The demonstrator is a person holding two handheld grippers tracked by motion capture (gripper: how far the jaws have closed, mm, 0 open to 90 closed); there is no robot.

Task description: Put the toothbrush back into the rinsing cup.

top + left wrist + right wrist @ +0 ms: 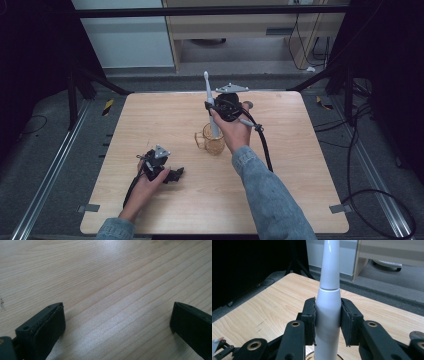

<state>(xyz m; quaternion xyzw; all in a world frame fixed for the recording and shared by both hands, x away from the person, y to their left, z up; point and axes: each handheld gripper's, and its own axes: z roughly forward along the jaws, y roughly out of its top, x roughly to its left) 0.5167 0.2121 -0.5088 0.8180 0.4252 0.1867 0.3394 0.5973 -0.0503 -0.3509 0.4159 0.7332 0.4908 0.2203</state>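
My right gripper (214, 106) is clamped on the white electric toothbrush (209, 102), both pads pressed flat against its body just below the seam where the neck starts. In the right gripper view the toothbrush (328, 312) stands upright btwn the jaws, neck tapering up out of the top of the frame. From the high view its lower end sits inside the amber glass mug (212, 141), which stands on the table (280, 200) near the middle, handle pointing to my left. Brush head points up and toward the far edge. My right hand (232, 127) is over the mug's right side; can't tell if the brush bottom touches the mug floor.

My left gripper (172, 175) is released, jaws wide apart w/ nothing btwn them. It rests low by the near-left part of the table, well apart from the mug. In the left gripper view the left gripper (117, 322) shows bare wood grain in the gap, jaws close to the surface. My left hand (145, 187) holds it from behind; cable trails back along my forearm.
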